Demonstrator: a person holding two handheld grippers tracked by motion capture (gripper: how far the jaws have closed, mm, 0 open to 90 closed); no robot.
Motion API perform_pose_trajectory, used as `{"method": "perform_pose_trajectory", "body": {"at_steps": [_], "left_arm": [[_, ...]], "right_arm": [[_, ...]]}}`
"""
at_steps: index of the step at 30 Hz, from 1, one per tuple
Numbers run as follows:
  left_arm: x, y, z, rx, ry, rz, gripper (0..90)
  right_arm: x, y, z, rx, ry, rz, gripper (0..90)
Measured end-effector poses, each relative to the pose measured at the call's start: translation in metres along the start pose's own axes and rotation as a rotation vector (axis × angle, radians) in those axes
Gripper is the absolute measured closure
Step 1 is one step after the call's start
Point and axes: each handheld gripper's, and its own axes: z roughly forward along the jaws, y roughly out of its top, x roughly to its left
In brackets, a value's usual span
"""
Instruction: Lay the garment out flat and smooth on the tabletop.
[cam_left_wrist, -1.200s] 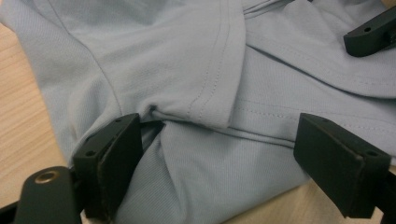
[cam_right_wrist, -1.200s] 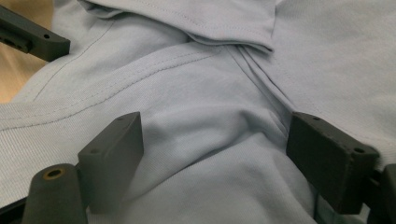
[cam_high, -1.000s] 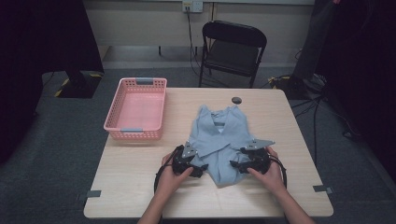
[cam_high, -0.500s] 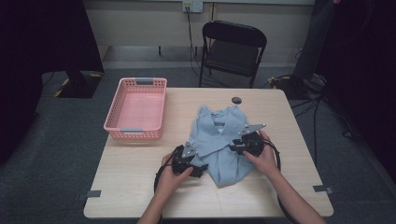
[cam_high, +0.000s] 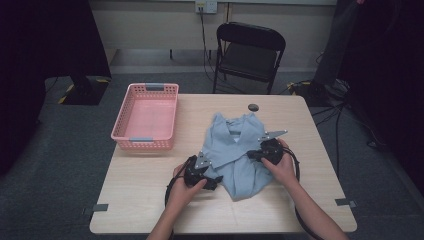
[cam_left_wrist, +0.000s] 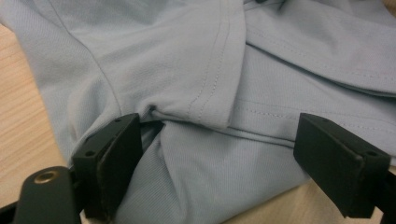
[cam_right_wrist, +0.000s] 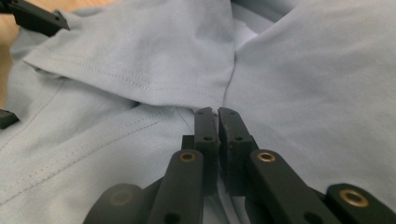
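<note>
One shirt (cam_high: 235, 150), one basket (cam_high: 147, 117), two tools.

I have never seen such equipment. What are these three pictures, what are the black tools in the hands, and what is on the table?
A person holds two hand-held grippers. The high view looks down on the table; each of the other two comes from a camera riding on one gripper. On the table lie a light blue shirt, a pink basket and a small dark round thing. The left gripper is open, with shirt cloth between its jaws. The right gripper has just been closing; its jaws are shut at a fold of the shirt, though whether cloth is pinched is unclear.
</note>
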Motion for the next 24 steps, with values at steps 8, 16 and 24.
{"method": "perform_pose_trajectory", "body": {"at_steps": [8, 16, 24], "left_arm": [[0.0, 0.0, 0.0, 0.0, 0.0, 0.0, 15.0], [0.0, 0.0, 0.0, 0.0, -0.001, -0.002, 15.0], [0.0, 0.0, 0.0, 0.0, -0.001, -0.002, 15.0]], "right_arm": [[-0.007, -0.003, -0.01, -0.006, -0.034, 0.005, 78.4], [-0.006, -0.003, -0.007, -0.005, -0.001, -0.008, 74.6], [-0.001, -0.001, 0.002, 0.032, -0.037, -0.022, 88.6]]}}
